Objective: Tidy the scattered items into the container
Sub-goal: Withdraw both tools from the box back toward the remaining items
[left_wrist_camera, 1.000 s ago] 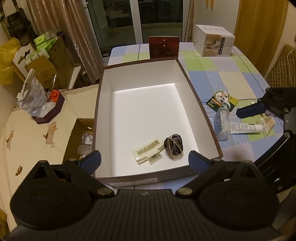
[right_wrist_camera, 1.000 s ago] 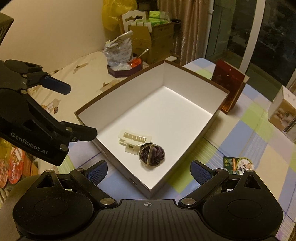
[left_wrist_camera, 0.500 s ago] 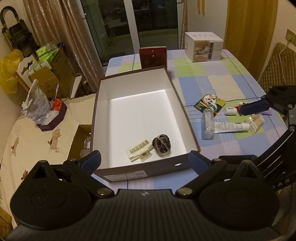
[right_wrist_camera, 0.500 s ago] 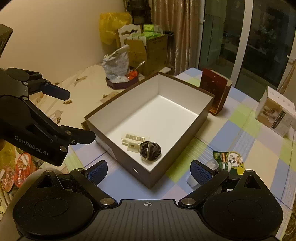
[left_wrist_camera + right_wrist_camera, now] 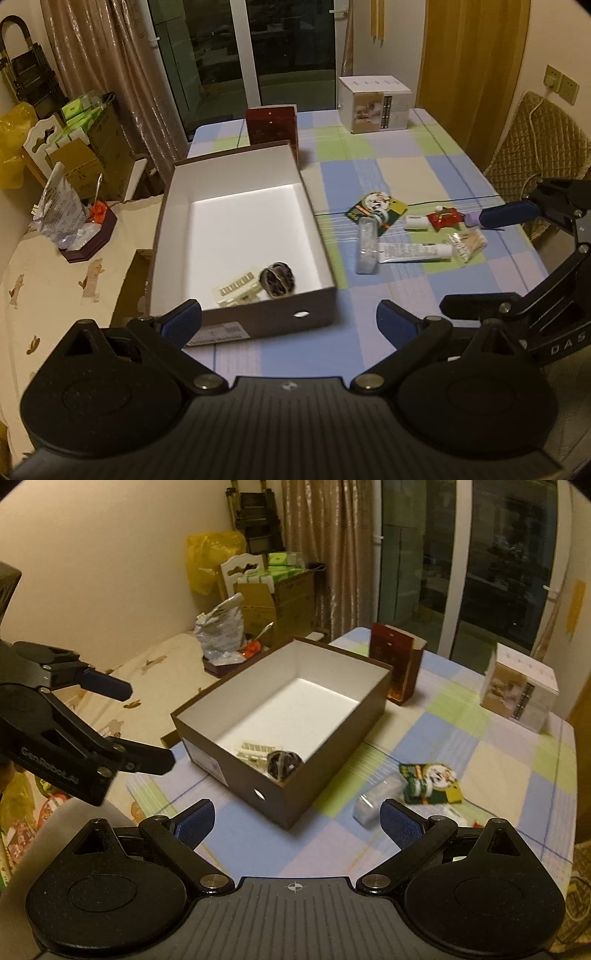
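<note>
The box point(image 5: 314, 306) sits open at the table's left edge, already holding a pale hair clip point(image 5: 236, 291) and a dark scrunchie point(image 5: 277, 284) in its near corner. Everything left to tidy lies to its right on the checked cloth: a clear bottle point(image 5: 366, 247), a white tube point(image 5: 413, 252), a green packet point(image 5: 376, 206) and a red sachet point(image 5: 445, 218). The right gripper point(image 5: 297, 819) is plainly the nearer one, its jaws spread wide and empty, the bottle lying just ahead of its right finger. The bottle's long axis runs away from the near edge; the tube lies crosswise, cap pointing away from the box. The left gripper point(image 5: 288, 319) hangs wide and empty too, by the box's near wall.
</note>
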